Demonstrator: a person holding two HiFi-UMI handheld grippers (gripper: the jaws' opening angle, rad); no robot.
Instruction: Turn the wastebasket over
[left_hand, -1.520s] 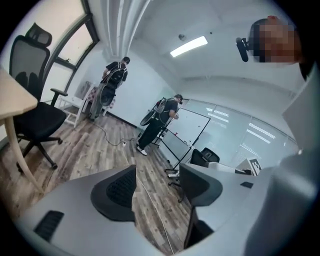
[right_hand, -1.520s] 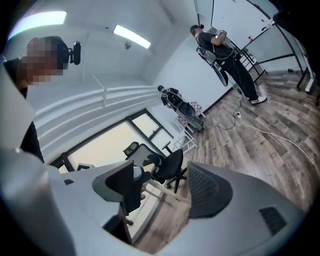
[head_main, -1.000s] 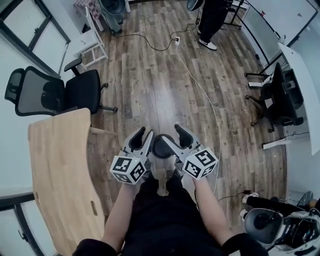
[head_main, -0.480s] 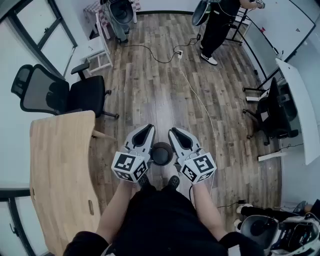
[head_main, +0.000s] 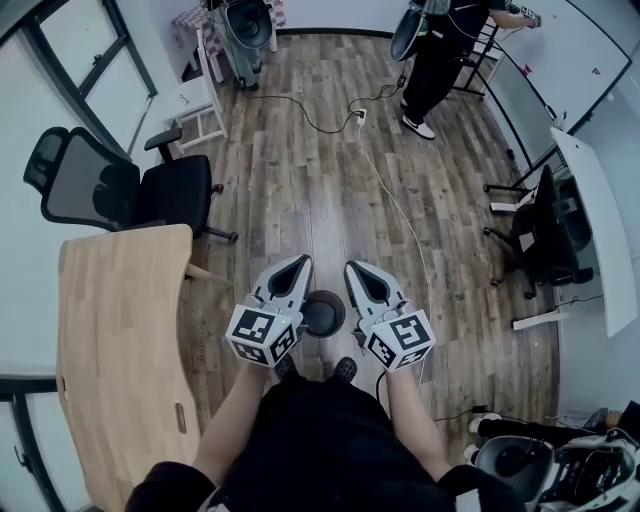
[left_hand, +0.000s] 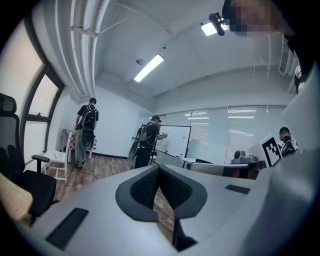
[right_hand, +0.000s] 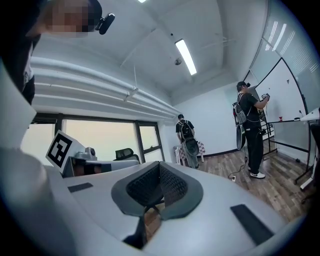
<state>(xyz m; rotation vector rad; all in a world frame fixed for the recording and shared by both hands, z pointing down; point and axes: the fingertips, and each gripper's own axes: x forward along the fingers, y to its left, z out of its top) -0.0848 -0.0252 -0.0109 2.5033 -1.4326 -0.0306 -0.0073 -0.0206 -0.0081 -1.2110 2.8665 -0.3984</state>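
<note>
The wastebasket (head_main: 323, 312) is a small dark round bin on the wood floor, seen from straight above; I cannot tell which end is up. Both grippers hover above it, one on each side, and neither touches it. My left gripper (head_main: 299, 264) points forward at the bin's left; its jaws have just been closing and now meet with nothing between them (left_hand: 158, 168). At the bin's right, my right gripper (head_main: 353, 269) has also just been closing and is shut on nothing (right_hand: 160, 168).
A curved wooden table (head_main: 120, 330) is at my left, with a black office chair (head_main: 120, 190) beyond it. A white cable (head_main: 400, 210) runs across the floor. A person (head_main: 440, 50) stands at the far right near a whiteboard. Another desk and chair (head_main: 555, 230) are at the right.
Both grippers' jaws have closed, the right from wide open beside the wastebasket. Both hands have risen a little above the bin, and the markers on their cubes have turned.
</note>
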